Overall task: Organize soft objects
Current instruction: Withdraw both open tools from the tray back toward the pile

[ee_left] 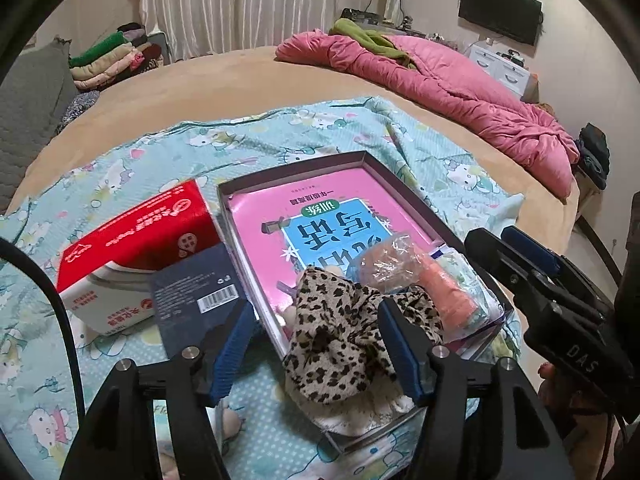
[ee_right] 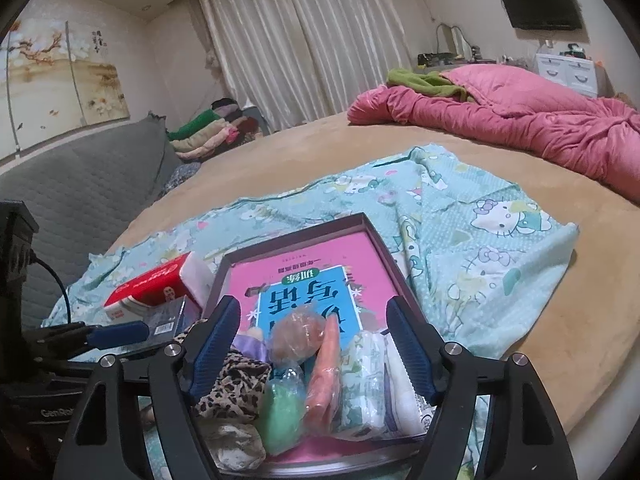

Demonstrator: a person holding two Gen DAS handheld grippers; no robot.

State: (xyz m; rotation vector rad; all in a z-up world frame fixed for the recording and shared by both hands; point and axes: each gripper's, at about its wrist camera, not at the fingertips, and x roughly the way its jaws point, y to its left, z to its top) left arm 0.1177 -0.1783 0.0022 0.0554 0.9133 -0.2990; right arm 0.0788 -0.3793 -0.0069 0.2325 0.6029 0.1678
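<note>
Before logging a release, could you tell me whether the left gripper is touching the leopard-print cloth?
Cannot tell. In the left wrist view, the open left gripper frames the leopard-print cloth, with the right pad overlapping its edge.

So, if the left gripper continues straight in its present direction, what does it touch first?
Most likely the leopard-print cloth, bunched at the tray's near end, between the left gripper's open jaws; exact depth is unclear.

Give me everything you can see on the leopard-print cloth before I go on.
The leopard-print cloth is a soft, crumpled fabric, tan with black spots, bunched rather than folded. It sits at the near corner of the shallow box, draped over the box's near edge, partly on the pink book. A plastic-wrapped bundle lies right behind it. The left gripper straddles it with its jaws open, not pinching it.
</note>
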